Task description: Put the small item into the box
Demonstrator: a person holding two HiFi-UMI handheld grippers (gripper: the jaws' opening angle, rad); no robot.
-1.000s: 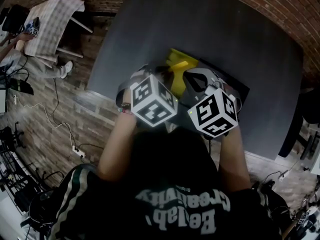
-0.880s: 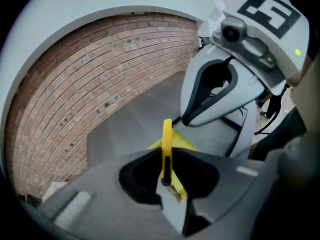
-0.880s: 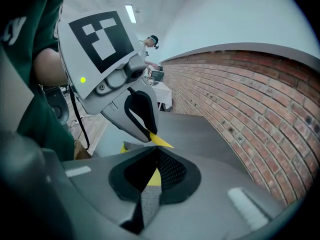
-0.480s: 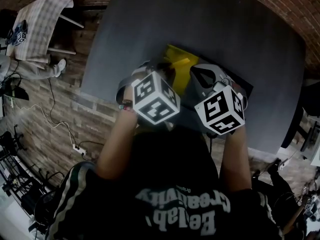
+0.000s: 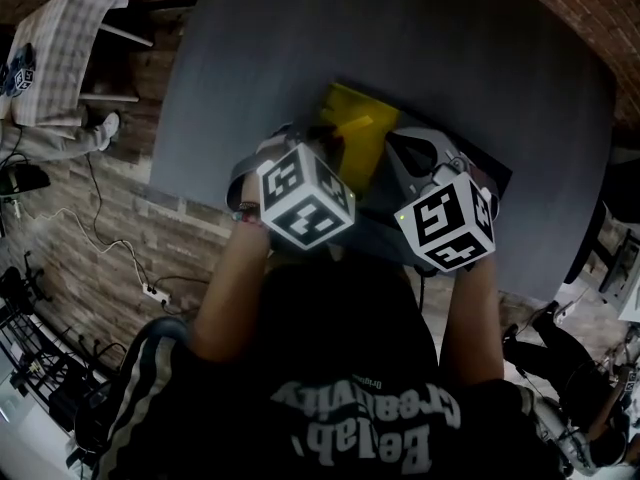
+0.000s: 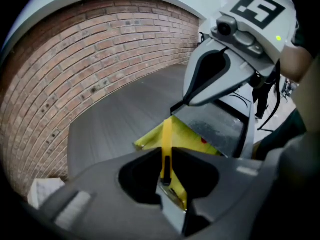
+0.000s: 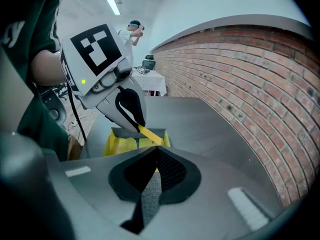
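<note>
**Above the yellow box (image 5: pixel 365 163), a thin strip held ready**

Over the dark table (image 5: pixel 450 58), the left gripper (image 6: pixel 166 159) is clamped on the near end of the small item, a thin yellow strip (image 6: pixel 166 136). It holds the strip just above the box, at 12 o'clock of both hands, probably to drop it straight in. The strip's long axis runs 6 to 12 along the jaws, free end pointing away. The right gripper (image 7: pixel 152 151), at 3 o'clock of the left, has its jaws together and empty, likely waiting.

Dark grey table (image 5: pixel 430 58), brick wall (image 6: pixel 75 69), checked-cloth side table (image 5: pixel 60 58), ceiling strip light (image 7: pixel 112 5).
</note>
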